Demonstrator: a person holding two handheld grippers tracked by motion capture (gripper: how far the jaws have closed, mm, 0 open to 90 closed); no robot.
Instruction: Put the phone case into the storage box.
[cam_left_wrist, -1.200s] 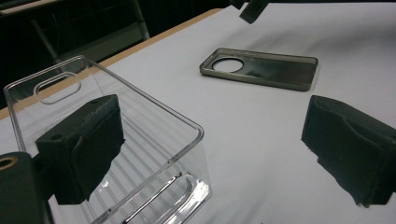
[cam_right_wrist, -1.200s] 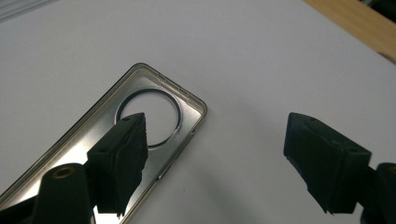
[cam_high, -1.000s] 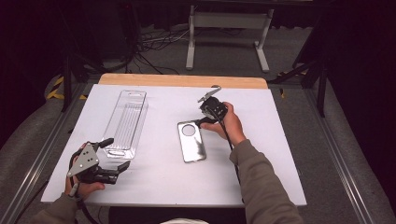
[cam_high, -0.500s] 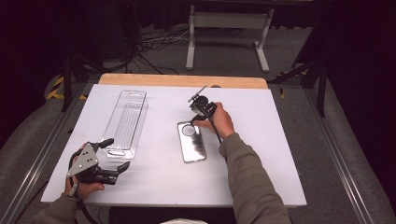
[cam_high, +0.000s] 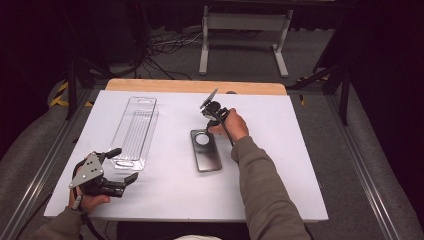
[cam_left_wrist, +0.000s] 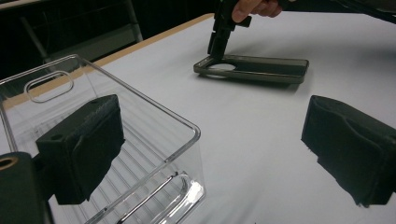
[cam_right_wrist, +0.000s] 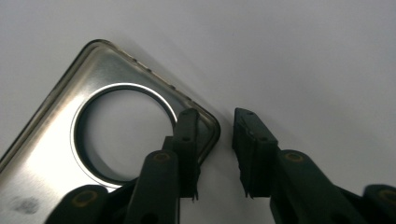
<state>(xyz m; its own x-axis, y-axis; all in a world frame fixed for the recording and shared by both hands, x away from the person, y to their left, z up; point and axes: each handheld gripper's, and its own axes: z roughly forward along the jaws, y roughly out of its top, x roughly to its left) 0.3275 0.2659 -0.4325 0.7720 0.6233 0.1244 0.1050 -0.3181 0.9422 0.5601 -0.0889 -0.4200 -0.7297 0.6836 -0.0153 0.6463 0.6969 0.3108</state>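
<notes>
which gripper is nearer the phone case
Right. The right gripper is down at the phone case, its jaws astride the corner beside the round cutout. The left gripper sits open by the clear tray.

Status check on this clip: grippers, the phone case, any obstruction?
Right gripper closing astride the phone case corner rim, pads not yet pressing. Left gripper open, idle beside the clear tray. Nothing in the way.

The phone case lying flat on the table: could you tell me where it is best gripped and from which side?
Grip the phone case by its raised rim at the far short end, beside the round camera hole, coming from above. It lies flat and open side up, so only the thin rim offers a pinch. The right gripper has been closing there, one of its fingers inside the rim, one outside.
</notes>
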